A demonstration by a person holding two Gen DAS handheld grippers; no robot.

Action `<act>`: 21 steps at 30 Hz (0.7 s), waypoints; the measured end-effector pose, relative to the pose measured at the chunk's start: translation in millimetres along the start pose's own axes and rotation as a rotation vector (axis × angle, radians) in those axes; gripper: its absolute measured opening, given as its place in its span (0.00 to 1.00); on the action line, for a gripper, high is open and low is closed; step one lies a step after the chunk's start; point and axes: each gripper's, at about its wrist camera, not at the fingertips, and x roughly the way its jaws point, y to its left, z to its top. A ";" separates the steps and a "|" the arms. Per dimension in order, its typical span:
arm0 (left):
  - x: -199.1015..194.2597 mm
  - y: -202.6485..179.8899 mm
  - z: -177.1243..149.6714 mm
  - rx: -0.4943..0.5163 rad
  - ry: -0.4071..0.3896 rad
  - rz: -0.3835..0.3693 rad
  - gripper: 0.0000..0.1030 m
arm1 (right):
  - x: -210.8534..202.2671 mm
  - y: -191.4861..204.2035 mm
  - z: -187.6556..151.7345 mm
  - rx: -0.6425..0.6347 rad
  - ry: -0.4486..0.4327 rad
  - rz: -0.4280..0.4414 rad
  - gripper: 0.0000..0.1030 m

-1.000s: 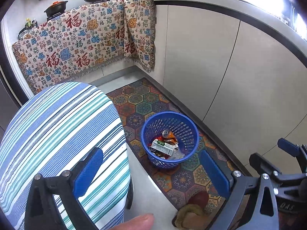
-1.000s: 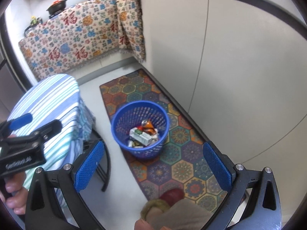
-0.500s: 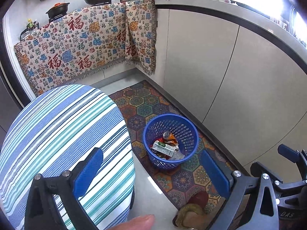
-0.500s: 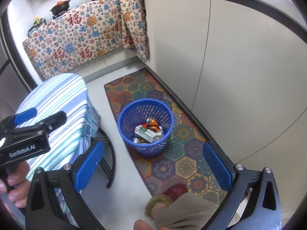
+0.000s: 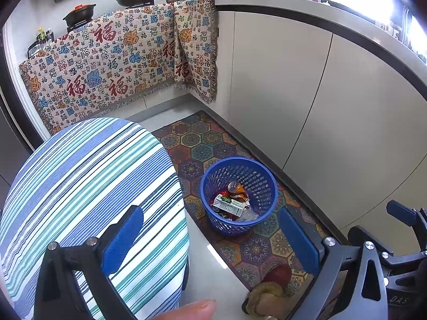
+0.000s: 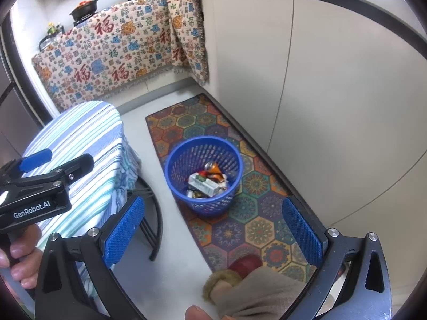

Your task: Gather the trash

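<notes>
A blue plastic mesh basket stands on a patterned rug. Inside it lie a white carton, an orange can and several wrappers. My left gripper hangs open and empty high above the floor, between the striped table and the basket. Seen from the right wrist view, the left gripper is over the table edge. My right gripper is also open and empty, above the rug on the near side of the basket.
A round table with a blue striped cloth stands left of the basket. Pale cabinet doors run along the right. A patterned cloth covers the far counter, which carries pans. A person's slippered foot rests on the rug.
Both grippers have risen and pulled back, so the basket looks smaller and farther off. Both stay open and the basket's contents lie as before.
</notes>
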 end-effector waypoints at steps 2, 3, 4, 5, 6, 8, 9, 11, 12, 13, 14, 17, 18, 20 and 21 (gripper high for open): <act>0.1 0.2 -0.3 -0.001 -0.001 0.000 1.00 | 0.0 0.1 -0.1 0.000 0.000 -0.001 1.00; 0.2 0.2 -0.5 -0.001 -0.001 0.001 1.00 | -0.1 0.1 -0.1 0.000 0.000 -0.002 1.00; 0.1 0.3 -0.7 -0.001 -0.001 0.002 1.00 | 0.0 0.0 0.1 0.000 0.000 -0.001 1.00; 0.0 0.3 -1.0 -0.001 0.000 0.003 1.00 | -0.2 0.0 -0.1 0.000 -0.001 -0.002 1.00; -0.2 0.4 -1.2 -0.002 0.000 0.004 1.00 | -0.5 0.0 -0.3 0.000 -0.001 -0.002 1.00; -0.3 0.1 -1.7 -0.001 0.003 0.004 1.00 | -0.3 0.1 0.0 -0.001 -0.001 -0.002 1.00; -0.3 0.1 -1.7 -0.002 0.004 0.004 1.00 | 0.0 -0.2 0.1 -0.001 0.000 -0.002 1.00; -0.9 0.3 -1.7 -0.002 0.005 0.002 1.00 | -0.2 -0.3 0.0 -0.001 0.000 0.000 1.00; -1.2 -0.2 -1.8 -0.001 0.005 0.002 1.00 | 0.0 -0.6 0.3 -0.001 0.001 0.001 1.00; -1.3 -0.1 -1.7 0.001 0.005 0.002 1.00 | -0.1 -0.9 0.3 0.000 0.001 0.000 1.00; -0.8 -0.2 -1.1 0.002 0.005 0.003 1.00 | 0.2 -1.7 0.7 -0.001 0.002 -0.001 1.00; -0.5 -0.8 -1.1 0.004 0.004 0.007 1.00 | 0.7 -4.3 2.2 -0.001 0.004 0.000 1.00; -0.4 -0.8 -0.8 0.004 0.003 0.008 1.00 | 0.6 -4.6 2.4 -0.002 0.004 0.000 1.00; 0.6 -1.4 -0.4 0.004 0.005 0.010 1.00 | 0.4 -4.9 2.5 -0.003 0.004 -0.001 1.00; 0.7 -1.4 -0.4 0.005 0.006 0.010 1.00 | 0.4 -5.1 2.5 -0.003 0.004 0.000 1.00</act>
